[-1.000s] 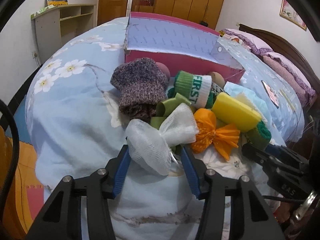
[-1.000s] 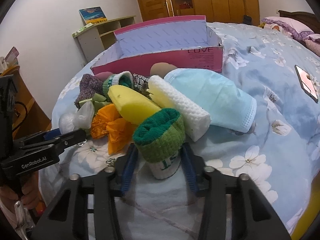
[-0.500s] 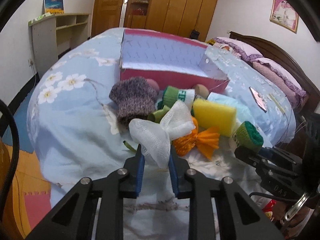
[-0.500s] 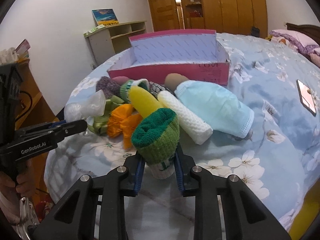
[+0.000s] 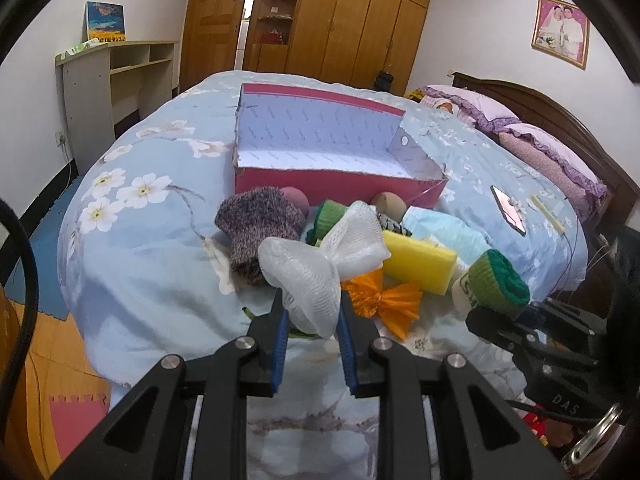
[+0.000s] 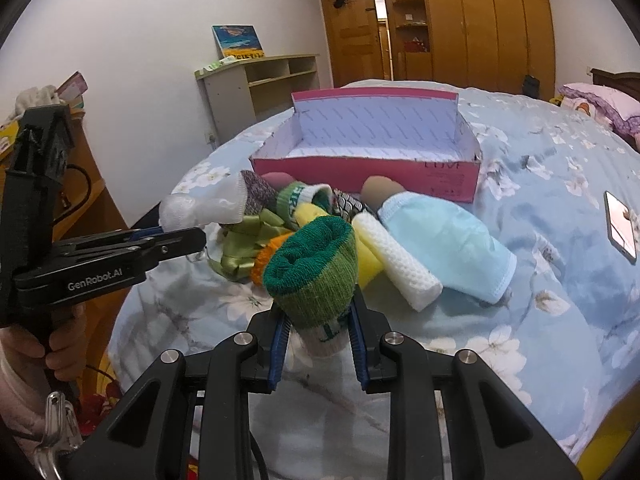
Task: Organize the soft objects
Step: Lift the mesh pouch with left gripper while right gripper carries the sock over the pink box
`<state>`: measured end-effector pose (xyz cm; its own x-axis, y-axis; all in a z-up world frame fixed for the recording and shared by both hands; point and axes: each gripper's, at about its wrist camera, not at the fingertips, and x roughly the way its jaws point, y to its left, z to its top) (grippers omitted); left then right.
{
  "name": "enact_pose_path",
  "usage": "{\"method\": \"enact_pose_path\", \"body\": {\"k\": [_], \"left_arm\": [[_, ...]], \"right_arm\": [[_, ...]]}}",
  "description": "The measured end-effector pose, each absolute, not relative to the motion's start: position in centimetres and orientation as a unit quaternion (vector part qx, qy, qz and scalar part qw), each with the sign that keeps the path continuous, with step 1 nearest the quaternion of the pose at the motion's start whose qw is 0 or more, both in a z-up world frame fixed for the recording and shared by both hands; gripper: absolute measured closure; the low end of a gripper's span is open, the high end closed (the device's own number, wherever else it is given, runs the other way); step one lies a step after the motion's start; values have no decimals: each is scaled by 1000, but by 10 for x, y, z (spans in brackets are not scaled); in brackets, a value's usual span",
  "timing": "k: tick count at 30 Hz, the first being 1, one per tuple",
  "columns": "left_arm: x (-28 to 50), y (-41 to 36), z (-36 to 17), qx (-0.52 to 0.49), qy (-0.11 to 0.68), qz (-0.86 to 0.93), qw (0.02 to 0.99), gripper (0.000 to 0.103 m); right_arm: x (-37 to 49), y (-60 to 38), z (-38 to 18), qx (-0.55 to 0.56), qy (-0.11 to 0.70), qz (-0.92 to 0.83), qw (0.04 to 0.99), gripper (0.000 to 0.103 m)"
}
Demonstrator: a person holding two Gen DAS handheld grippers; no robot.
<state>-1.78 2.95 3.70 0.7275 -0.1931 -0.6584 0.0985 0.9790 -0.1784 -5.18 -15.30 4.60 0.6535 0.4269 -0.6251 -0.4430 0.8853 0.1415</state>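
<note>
My left gripper (image 5: 311, 316) is shut on a white mesh bow (image 5: 320, 268) and holds it above the bed; it also shows in the right wrist view (image 6: 204, 208). My right gripper (image 6: 318, 324) is shut on a rolled green sock (image 6: 314, 270), lifted off the bed; the sock also shows in the left wrist view (image 5: 494, 284). An open pink box (image 5: 340, 152) stands behind the pile. The pile holds a purple knit sock (image 5: 258, 220), a yellow sponge (image 5: 418, 260), an orange bow (image 5: 380, 300), a blue face mask (image 6: 444, 248) and a white roll (image 6: 400, 268).
The pile lies on a blue floral bedspread (image 5: 140, 240). A phone (image 5: 508, 208) lies on the bed to the right. Pillows (image 5: 540, 148) and a headboard are at the far right. A white shelf (image 5: 116, 76) stands by the left wall.
Both grippers closed on their objects and lifted them: the left on the white mesh bow, the right on the green sock. Both have pulled up and back from the pile.
</note>
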Motion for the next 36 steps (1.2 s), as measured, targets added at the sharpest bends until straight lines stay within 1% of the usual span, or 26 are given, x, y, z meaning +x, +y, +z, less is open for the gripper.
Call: {"method": "enact_pose_path", "body": {"k": [16, 23, 36], "left_arm": [[31, 19, 70, -69, 349, -91, 930, 80], [58, 14, 83, -64, 339, -92, 934, 80], [119, 7, 81, -68, 346, -85, 932, 80]], "right_arm": [[-13, -163, 82, 10, 337, 252, 907, 75], [11, -166, 102, -9, 313, 234, 920, 75], [83, -163, 96, -29, 315, 210, 925, 75]]}}
